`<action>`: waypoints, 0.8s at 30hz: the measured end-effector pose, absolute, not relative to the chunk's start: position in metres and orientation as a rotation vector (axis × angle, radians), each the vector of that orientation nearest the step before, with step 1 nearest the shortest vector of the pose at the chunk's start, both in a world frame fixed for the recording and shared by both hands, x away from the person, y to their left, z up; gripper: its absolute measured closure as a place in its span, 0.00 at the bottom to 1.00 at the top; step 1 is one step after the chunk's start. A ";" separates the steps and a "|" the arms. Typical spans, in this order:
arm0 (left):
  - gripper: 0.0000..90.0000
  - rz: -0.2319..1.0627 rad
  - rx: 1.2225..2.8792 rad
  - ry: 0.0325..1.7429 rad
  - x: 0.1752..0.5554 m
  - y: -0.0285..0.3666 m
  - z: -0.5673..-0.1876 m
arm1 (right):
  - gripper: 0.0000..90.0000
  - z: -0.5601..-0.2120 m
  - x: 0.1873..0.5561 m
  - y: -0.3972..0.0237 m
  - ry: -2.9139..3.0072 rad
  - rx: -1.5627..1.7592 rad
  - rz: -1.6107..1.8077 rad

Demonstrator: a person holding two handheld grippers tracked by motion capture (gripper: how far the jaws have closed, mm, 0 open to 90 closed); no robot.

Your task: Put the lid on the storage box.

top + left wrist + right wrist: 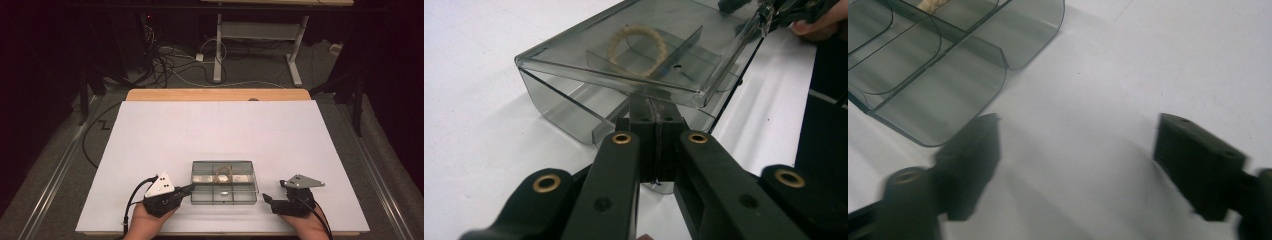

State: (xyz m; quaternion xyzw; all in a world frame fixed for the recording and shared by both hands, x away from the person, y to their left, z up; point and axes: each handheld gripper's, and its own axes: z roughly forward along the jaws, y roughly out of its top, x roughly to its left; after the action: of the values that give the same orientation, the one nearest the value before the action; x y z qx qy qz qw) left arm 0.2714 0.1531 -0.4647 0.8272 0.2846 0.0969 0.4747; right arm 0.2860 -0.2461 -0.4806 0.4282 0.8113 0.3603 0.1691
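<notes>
Clear smoky plastic box (224,182) is sitting on the white table (150,135), lying between the two tongs, its long axis running from one to the other.

Left tongs (189,188) are pressing shut at the box's left end; in the left gripper view the black pads (655,145) are meeting tight just under the lid (644,55) edge, seemingly pinching the thin end wall, though the wall itself is hard to make out between them. Lid appears to be tilting up off the tray there.

Right tongs (267,199) are standing wide and holding nothing, just beside the box's right end but apart from it. In the right gripper view the box corner (938,75) is lying ahead and to the left of the jaws, with bare table between them.

So the left is the nearer one, already on the box; the right would need to close in toward its end, I judge.

Materials: box is hard, glossy, see-through grey, with rounded corners and thin dividers making compartments. A pale beaded ring (638,49), likely a bracelet, is lying in a middle compartment. Table sheet is matte and smooth. Tongs are matte black with brass rivets.
</notes>
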 end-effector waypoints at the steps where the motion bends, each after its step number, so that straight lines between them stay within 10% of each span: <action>1: 0.98 0.238 2.023 0.697 0.271 0.154 -0.465 | 0.13 -0.481 0.287 -0.246 2.304 1.216 1.019; 4: 0.98 0.239 2.028 0.699 0.270 0.155 -0.466 | 0.00 -0.480 0.286 -0.246 2.265 1.226 0.999; 24: 0.98 0.227 2.050 0.782 0.280 0.173 -0.478 | 0.00 -0.479 0.286 -0.251 2.218 1.240 1.045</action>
State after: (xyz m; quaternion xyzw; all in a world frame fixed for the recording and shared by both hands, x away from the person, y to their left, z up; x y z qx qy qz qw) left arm 0.2803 0.1728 -0.4781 0.8294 0.3165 0.0918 0.4511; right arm 0.2858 -0.2507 -0.4789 0.4426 0.7916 0.3730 0.1960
